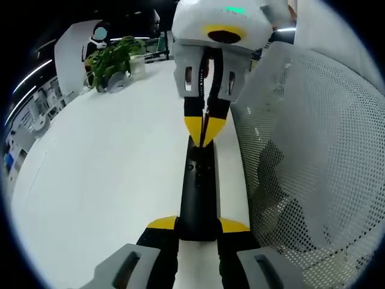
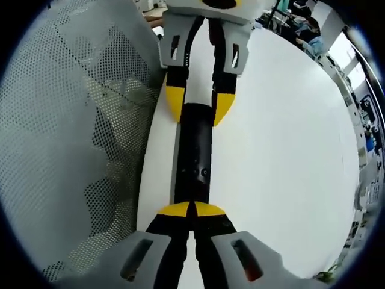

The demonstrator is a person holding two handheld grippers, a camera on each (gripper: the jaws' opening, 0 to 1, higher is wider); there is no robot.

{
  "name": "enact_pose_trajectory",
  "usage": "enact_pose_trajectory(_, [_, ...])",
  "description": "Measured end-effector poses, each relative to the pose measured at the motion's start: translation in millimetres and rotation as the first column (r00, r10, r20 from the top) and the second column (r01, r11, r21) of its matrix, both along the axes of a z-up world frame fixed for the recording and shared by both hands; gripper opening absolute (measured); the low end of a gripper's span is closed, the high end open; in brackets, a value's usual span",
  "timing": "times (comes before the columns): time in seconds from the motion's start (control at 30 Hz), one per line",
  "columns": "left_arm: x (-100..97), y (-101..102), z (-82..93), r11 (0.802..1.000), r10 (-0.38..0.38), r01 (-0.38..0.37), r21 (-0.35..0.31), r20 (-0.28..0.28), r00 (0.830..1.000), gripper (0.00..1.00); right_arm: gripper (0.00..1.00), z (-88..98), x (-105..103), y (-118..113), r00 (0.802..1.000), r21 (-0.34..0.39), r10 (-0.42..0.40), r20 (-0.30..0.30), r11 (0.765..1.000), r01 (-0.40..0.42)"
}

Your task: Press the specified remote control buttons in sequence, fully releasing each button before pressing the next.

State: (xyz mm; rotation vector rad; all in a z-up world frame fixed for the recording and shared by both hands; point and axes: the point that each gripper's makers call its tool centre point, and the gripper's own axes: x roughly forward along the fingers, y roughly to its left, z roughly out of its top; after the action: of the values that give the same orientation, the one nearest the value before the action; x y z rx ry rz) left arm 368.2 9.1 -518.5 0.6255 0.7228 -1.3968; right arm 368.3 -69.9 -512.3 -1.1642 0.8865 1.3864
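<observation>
Gripping remote [image 1: 198, 186] ends, left gripper [image 1: 198, 225], plant [image 1: 111, 60] behind, right gripper [image 2: 191, 209] closed

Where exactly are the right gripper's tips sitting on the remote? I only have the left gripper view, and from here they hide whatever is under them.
Observer: In the right gripper view, the right gripper has its yellow tips closed together on the black remote control, at the end nearest its own camera. The small buttons lie just beyond the tips, uncovered.
Operator: And how is my left gripper sitting on it, seen from that side?
Observer: The left gripper straddles the opposite end, with one yellow tip against each long side of the remote. It looks centred on the body.
</observation>
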Motion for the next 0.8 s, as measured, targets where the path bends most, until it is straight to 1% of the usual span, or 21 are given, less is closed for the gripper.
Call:
enact_pose_trajectory(0.03, [0.0, 0, -0.1, 1.000, 0.000, 0.000, 0.001, 0.000, 1.000, 0.24, 0.00, 0.0, 0, 0, 1.000, -0.009, 0.015, 0.011, 1.000, -0.015])
enact_pose_trajectory(0.13, [0.0, 0, -0.2, 1.000, -0.002, 0.002, 0.008, 0.002, 1.000, 0.24, 0.00, 0.1, 2, 0, 1.000, -0.007, -0.010, 0.016, 1.000, 0.011])
enact_pose_trajectory(0.2, [0.2, 0, -0.4, 1.000, -0.004, 0.004, 0.010, 0.003, 1.000, 0.24, 0.00, 0.5, 2, -1, 0.999, 0.014, -0.049, 0.022, 0.999, 0.049])
enact_pose_trajectory(0.23, [0.2, 0, -0.4, 1.000, -0.004, 0.003, 0.009, 0.003, 1.000, 0.24, 0.00, 0.8, 2, -1, 0.997, 0.034, -0.080, 0.019, 0.996, 0.080])
enact_pose_trajectory(0.27, [0.2, 0, -0.4, 1.000, -0.002, 0.002, 0.008, 0.003, 1.000, 0.24, 0.00, 1.2, 3, 0, 0.991, 0.073, -0.133, 0.008, 0.988, 0.133])
enact_pose_trajectory(0.3, [0.3, 0, -0.5, 1.000, -0.001, 0.001, 0.006, 0.003, 1.000, 0.24, 0.00, 1.5, 3, -1, 0.988, 0.100, -0.155, 0.004, 0.983, 0.154])
enact_pose_trajectory(0.33, [0.3, 0, -0.5, 1.000, -0.003, 0.003, 0.006, 0.004, 1.000, 0.24, 0.00, 2.2, 3, -1, 0.988, 0.126, -0.157, 0.007, 0.980, 0.155])
enact_pose_trajectory(0.37, [0.3, 0, -0.5, 1.000, -0.004, 0.004, 0.006, 0.004, 1.000, 0.24, 0.00, 2.7, 4, -1, 0.982, 0.166, -0.190, 0.003, 0.968, 0.187])
enact_pose_trajectory(0.4, [0.4, 0, -0.6, 1.000, -0.006, 0.006, 0.006, 0.005, 1.000, 0.24, 0.00, 3.4, 3, -1, 0.977, 0.186, -0.215, -0.002, 0.959, 0.212])
enact_pose_trajectory(0.43, [0.3, 0, -0.5, 1.000, -0.005, 0.005, 0.005, 0.005, 1.000, 0.24, 0.00, 3.6, 3, -1, 0.975, 0.200, -0.221, 0.000, 0.955, 0.217])
enact_pose_trajectory(0.47, [0.2, 0, -0.5, 1.000, -0.006, 0.006, 0.006, 0.006, 1.000, 0.24, 0.00, 3.7, 2, -2, 0.978, 0.199, -0.208, 0.009, 0.959, 0.202])
enact_pose_trajectory(0.53, [0.4, 0, -0.7, 1.000, -0.006, 0.006, 0.007, 0.005, 1.000, 0.24, 0.00, 3.7, 1, 1, 0.984, 0.207, -0.172, 0.048, 0.966, 0.158])
enact_pose_trajectory(0.57, [0.3, 0, -0.6, 1.000, -0.006, 0.006, 0.006, 0.005, 1.000, 0.24, 0.00, 3.7, 1, 2, 0.987, 0.192, -0.139, 0.081, 0.974, 0.122])
enact_pose_trajectory(0.6, [0.2, 0, -0.6, 1.000, -0.005, 0.005, 0.005, 0.004, 1.000, 0.24, 0.00, 4.0, 0, 3, 0.989, 0.190, -0.113, 0.096, 0.977, 0.094])
enact_pose_trajectory(0.63, [0.2, 0, -0.6, 1.000, -0.005, 0.005, 0.005, 0.005, 1.000, 0.24, 0.00, 4.1, -2, 6, 0.991, 0.202, -0.095, 0.098, 0.977, 0.074])
enact_pose_trajectory(0.67, [0.1, 0, -0.6, 1.000, -0.004, 0.004, 0.004, 0.004, 1.000, 0.24, 0.00, 3.8, -7, 11, 0.993, 0.217, -0.087, 0.078, 0.974, 0.069])
enact_pose_trajectory(0.7, [0.1, 0, -0.7, 1.000, -0.004, 0.004, 0.005, 0.004, 1.000, 0.24, 0.00, 3.9, -9, 14, 0.993, 0.216, -0.074, 0.090, 0.975, 0.053])
enact_pose_trajectory(0.73, [0.1, 0, -0.7, 1.000, -0.005, 0.005, 0.005, 0.004, 1.000, 0.24, 0.00, 4.4, -7, 16, 0.991, 0.193, -0.024, 0.129, 0.981, -0.002])
enact_pose_trajectory(0.77, [0.2, 0, -0.9, 1.000, -0.005, 0.005, 0.006, 0.004, 1.000, 0.24, 0.00, 4.7, -8, 19, 0.990, 0.195, -0.007, 0.140, 0.981, -0.021])
enact_pose_trajectory(0.8, [0.5, 0, -1.1, 1.000, -0.004, 0.004, 0.005, 0.004, 1.000, 0.24, 0.00, 4.5, -14, 26, 0.993, 0.223, 0.001, 0.116, 0.974, -0.027])
